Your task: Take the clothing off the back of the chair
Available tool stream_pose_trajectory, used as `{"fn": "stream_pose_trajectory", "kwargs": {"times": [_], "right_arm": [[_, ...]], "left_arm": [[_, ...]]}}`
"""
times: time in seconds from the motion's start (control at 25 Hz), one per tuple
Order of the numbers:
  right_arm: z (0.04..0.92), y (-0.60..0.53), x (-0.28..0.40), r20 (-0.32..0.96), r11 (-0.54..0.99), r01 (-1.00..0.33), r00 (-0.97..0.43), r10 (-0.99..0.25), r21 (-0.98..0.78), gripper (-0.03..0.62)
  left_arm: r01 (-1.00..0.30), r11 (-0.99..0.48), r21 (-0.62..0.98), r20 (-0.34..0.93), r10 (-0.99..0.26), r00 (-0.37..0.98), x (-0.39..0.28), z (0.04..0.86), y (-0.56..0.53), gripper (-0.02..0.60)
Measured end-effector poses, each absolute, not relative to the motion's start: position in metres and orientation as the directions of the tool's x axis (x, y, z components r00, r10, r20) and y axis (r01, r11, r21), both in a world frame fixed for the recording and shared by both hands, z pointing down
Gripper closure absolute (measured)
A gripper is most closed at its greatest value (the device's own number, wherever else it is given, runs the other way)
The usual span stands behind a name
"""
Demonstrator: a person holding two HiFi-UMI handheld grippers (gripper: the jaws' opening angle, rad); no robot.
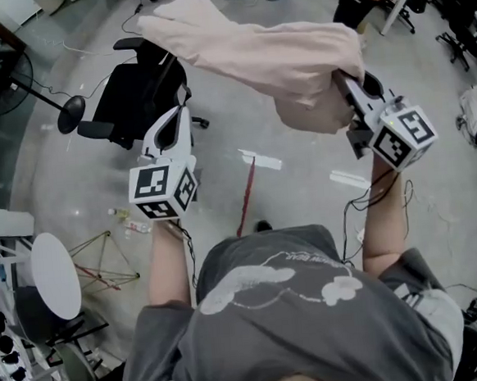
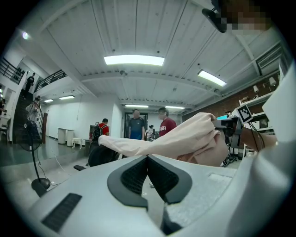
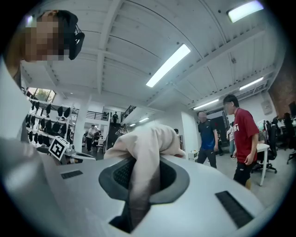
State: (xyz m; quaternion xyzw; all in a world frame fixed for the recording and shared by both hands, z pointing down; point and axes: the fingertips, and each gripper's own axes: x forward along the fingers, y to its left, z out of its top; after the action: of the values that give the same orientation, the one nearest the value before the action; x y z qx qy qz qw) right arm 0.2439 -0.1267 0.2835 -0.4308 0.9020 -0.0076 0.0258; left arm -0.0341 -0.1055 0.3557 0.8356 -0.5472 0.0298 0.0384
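- Clothing (image 1: 269, 56), pale pink, hangs clamped in the right hand-held gripper (image 1: 341, 80) at 1 o'clock, with its far end above the black chair (image 1: 136, 95) at 11 o'clock.
- Left hand-held gripper (image 1: 185, 103): jaws together, empty.

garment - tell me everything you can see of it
The garment is pale pink-beige, soft matte cloth, wrinkled, with no print showing. It is up in the air, stretched out in a long band. One end is bunched and pinched between the shut jaws of the right gripper, with a fold sagging below. The other end reaches out over the black chair; whether it touches the chair cannot be told.
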Motion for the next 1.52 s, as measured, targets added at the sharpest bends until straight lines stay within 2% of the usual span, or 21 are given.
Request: {"fn": "stream_pose_trajectory", "kwargs": {"times": [0.24, 0.56, 1.04, 1.28, 1.52], "right_arm": [[0.289, -0.122, 0.215, 0.017, 0.649, -0.760, -0.650, -0.760, -0.042, 0.557], [0.335, -0.063, 0.156, 0.107, 0.658, -0.742, -0.670, -0.735, -0.130, 0.557], [0.340, 0.019, 0.127, 0.095, 0.602, -0.783, -0.619, -0.780, -0.159, 0.557], [0.378, 0.034, 0.113, 0.200, 0.552, -0.809, -0.586, -0.786, -0.202, 0.557], [0.392, 0.045, 0.108, 0.220, 0.522, -0.809, -0.580, -0.784, -0.271, 0.557]], "left_arm": [[-0.905, -0.422, 0.048, 0.101, -0.900, 0.425, -0.030, 0.343, -0.098, 0.581], [-0.890, -0.447, 0.084, 0.126, -0.882, 0.455, -0.062, 0.361, -0.048, 0.581], [-0.862, -0.496, 0.106, 0.122, -0.854, 0.506, -0.093, 0.367, 0.028, 0.581], [-0.854, -0.509, 0.107, 0.112, -0.847, 0.519, -0.109, 0.367, 0.047, 0.581], [-0.851, -0.512, 0.118, 0.105, -0.845, 0.524, -0.118, 0.369, 0.061, 0.581]]}}
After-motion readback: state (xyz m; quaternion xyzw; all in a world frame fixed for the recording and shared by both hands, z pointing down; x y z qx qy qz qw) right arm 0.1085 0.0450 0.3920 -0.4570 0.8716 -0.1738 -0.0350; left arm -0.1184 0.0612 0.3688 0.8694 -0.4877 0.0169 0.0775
